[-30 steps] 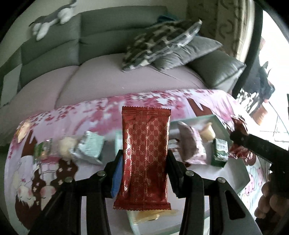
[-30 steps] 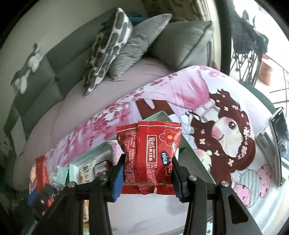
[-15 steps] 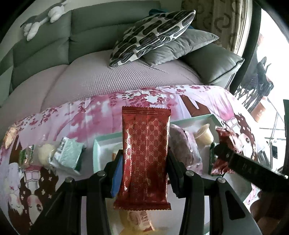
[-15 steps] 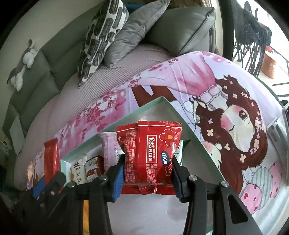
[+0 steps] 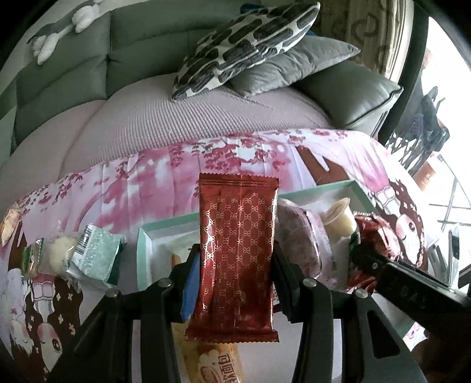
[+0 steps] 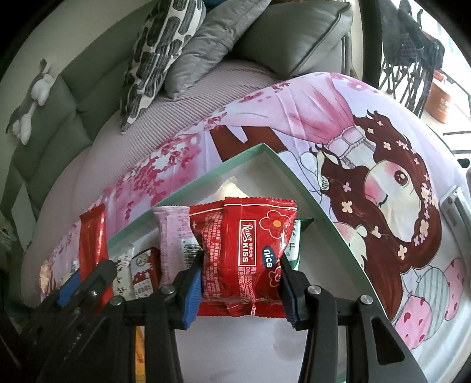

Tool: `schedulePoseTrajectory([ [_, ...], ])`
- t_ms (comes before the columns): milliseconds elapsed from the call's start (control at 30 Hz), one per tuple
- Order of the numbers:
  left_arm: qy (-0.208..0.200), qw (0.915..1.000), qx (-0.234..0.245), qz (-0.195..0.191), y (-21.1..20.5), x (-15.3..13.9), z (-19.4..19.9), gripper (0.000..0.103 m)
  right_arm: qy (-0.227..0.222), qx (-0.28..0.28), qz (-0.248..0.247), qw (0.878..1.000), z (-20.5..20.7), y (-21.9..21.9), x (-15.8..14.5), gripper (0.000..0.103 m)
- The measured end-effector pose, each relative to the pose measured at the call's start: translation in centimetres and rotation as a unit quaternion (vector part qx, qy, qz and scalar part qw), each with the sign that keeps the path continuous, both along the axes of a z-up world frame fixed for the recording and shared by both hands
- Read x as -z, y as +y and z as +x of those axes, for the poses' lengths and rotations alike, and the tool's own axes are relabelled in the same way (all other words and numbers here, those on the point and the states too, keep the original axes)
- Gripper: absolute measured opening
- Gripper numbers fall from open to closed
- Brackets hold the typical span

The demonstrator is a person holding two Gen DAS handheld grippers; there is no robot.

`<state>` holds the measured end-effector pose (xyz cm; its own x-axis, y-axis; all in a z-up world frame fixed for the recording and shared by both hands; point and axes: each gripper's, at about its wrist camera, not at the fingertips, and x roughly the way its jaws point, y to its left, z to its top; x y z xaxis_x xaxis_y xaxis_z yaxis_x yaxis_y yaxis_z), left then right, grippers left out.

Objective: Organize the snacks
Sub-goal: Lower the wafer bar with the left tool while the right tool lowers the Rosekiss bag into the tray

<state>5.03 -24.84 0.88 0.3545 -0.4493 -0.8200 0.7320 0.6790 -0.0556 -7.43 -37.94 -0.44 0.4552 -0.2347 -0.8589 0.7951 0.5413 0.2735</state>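
The left tool [image 5: 237, 265] is closed on a dark red patterned packet [image 5: 238, 244], which stands upright between its two fingers; the pads press on both long edges. The right tool [image 6: 241, 282] is closed on a bright red snack bag [image 6: 247, 253] with white letters and a flower on it, and this bag is also held upright, a little crumpled at the bottom.

Both tools hang over a shallow tray with a mint green rim [image 6: 297, 188]. In the tray, behind the bright red bag, lie a pale pink packet [image 6: 170, 232], a green and white packet [image 6: 295, 238] and a small cream-coloured cup [image 5: 338, 219]. Under the left tool a yellow packet with print on it [image 5: 217, 365] lies in the tray. In the left wrist view the right tool comes in from the right side with its bag, just beside the cup.

The tray rests on a surface covered with a pink cartoon cloth [image 6: 368, 165]. To the left of the tray, on the cloth, lie a light green foil packet [image 5: 97, 253] and a round white snack in clear wrap [image 5: 60, 252], touching each other. Behind the surface stands a grey sofa [image 5: 147, 73] with a spotted cushion [image 5: 247, 44] and a plush toy [image 5: 61, 26] on its back.
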Motion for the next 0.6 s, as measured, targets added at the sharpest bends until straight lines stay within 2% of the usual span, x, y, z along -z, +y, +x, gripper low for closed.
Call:
schedulePoseTrajectory([
  [600, 0.006, 0.9991, 0.014, 0.040, -0.9, 1.6, -0.3, 0.048, 0.017, -0.009, -0.003, 1.000, 0.7, 0.0, 0.1, 0.049],
])
